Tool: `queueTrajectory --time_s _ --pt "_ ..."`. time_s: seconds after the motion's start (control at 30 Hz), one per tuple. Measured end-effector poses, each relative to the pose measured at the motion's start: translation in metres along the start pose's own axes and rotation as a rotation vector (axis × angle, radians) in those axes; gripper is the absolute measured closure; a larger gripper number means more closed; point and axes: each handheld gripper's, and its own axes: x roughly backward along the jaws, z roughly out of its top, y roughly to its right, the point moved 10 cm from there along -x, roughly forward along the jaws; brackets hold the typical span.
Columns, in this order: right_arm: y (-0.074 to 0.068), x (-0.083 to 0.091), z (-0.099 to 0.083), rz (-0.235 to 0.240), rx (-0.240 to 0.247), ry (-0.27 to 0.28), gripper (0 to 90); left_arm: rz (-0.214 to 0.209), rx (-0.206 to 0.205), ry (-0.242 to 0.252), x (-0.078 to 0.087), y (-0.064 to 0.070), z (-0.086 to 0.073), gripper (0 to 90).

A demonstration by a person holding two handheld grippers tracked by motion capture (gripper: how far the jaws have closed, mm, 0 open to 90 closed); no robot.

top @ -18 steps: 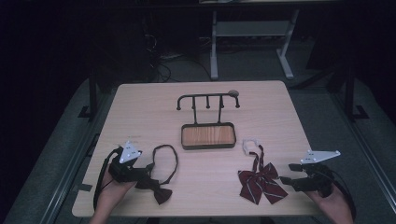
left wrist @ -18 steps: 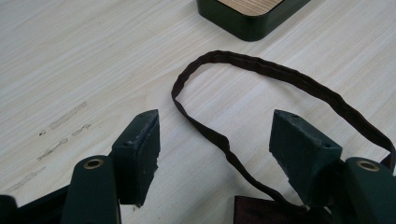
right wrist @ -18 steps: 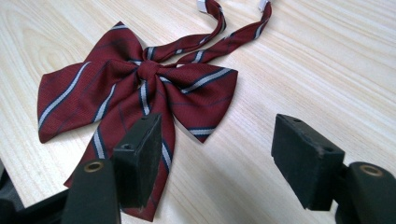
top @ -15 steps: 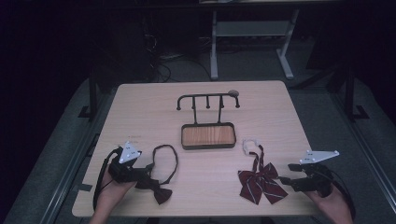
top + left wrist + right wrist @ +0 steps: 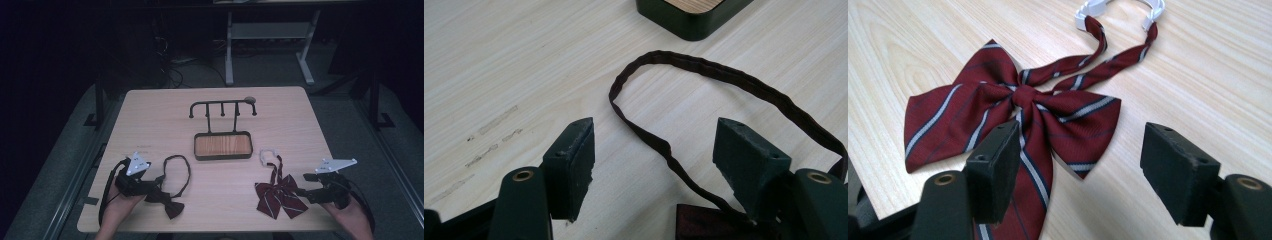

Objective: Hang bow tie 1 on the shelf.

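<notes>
Bow ties lie on the table [image 5: 150, 110], one by each gripper. The dark bow tie [image 5: 170, 202] sits in the lower left of the high view, and its thin dark strap [image 5: 177, 172] makes a loop that goes up toward the middle. The left gripper [image 5: 152, 187] is right at the dark bow tie, in the person's left hand [image 5: 117, 207]. In the left gripper view its two jaws are spread wide with nothing pinched, and the strap [image 5: 704, 75] runs across the table between them. A bit of the dark bow shows at the bottom of that view, just under the right jaw.

The red striped bow tie [image 5: 279, 196] lies flat in the lower right of the high view. Its two thin bands go up to a small white clip [image 5: 267, 153]. The right gripper [image 5: 302, 191] is just to the right of it, held by the right hand [image 5: 347, 217]. In the right gripper view its jaws are also spread wide, holding nothing. The left jaw is over the lower edge of the red striped bow tie [image 5: 998, 110], and the right jaw is over bare wood.

A dark tray with a wood floor [image 5: 222, 146] sits in the middle of the table, between the two bow ties and a bit higher in the frame. Behind it stands a black rack with hooks [image 5: 222, 107]
</notes>
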Motion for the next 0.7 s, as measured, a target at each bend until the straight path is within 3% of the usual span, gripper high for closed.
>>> queueTrajectory --time_s 0.2,0.7 --pt "-0.003 -0.001 0.013 0.015 0.022 0.004 32.2 0.008 0.014 0.002 0.003 -0.002 -0.002 33.5" --pt "-0.009 -0.004 0.040 0.039 0.082 -0.044 38.1 0.016 0.015 0.004 0.005 -0.001 -0.002 32.9"
